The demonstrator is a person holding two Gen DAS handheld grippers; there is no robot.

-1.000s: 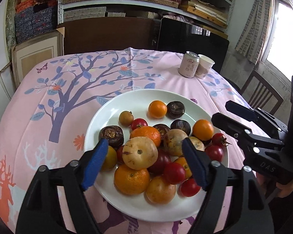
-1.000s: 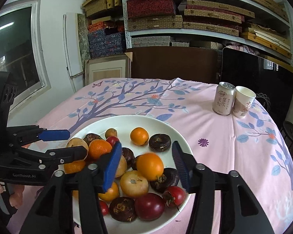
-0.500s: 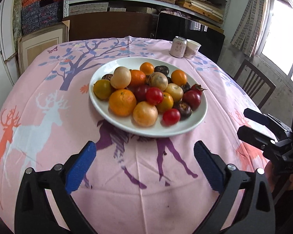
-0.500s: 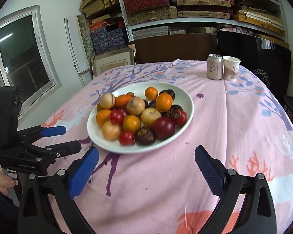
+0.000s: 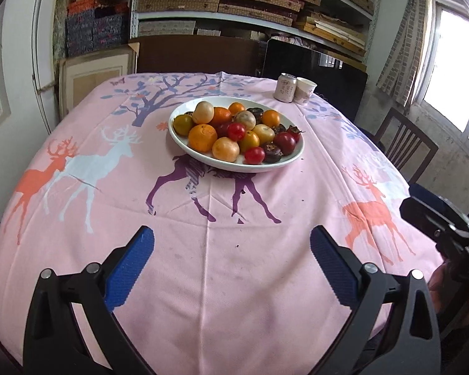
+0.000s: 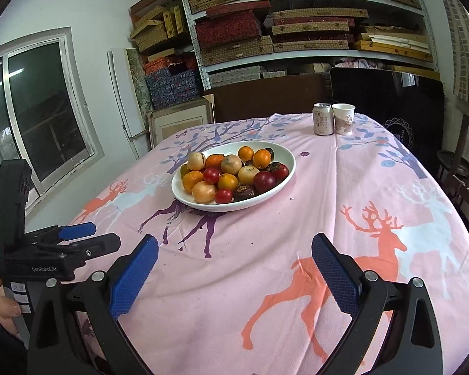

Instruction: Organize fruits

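Your left gripper (image 5: 231,250) fills the bottom of the left wrist view with its blue pads spread wide apart and nothing between them but bare pink cloth. Your right gripper (image 6: 234,257) looks the same in its own view: jaws gaping, holding nothing, hanging over the orange deer print near the lower edge of the frame.

The white plate (image 5: 292,156) of fruits sits well apart from both grippers, a little above the middle of the left wrist view, on the tabletop (image 5: 203,281). In the right wrist view the plate (image 6: 284,153) lies just left of center. It is heaped: an orange (image 5: 202,133) at the near left of the pile, a pale round fruit (image 5: 203,112) perched on top behind it, a red tomato (image 5: 254,155) near the front rim with a dark brown fruit (image 5: 272,152) touching its right side.

Beyond the plate, toward the upper right of the tabletop, a drink can (image 5: 285,91) stands upright with a paper cup (image 5: 305,94) just beside it on its right.

In the right wrist view your left gripper shows at the lower left edge, with your hand (image 6: 6,309) wrapped round its handle. A wooden chair (image 5: 403,145) stands off the tabletop's right side in the left wrist view.
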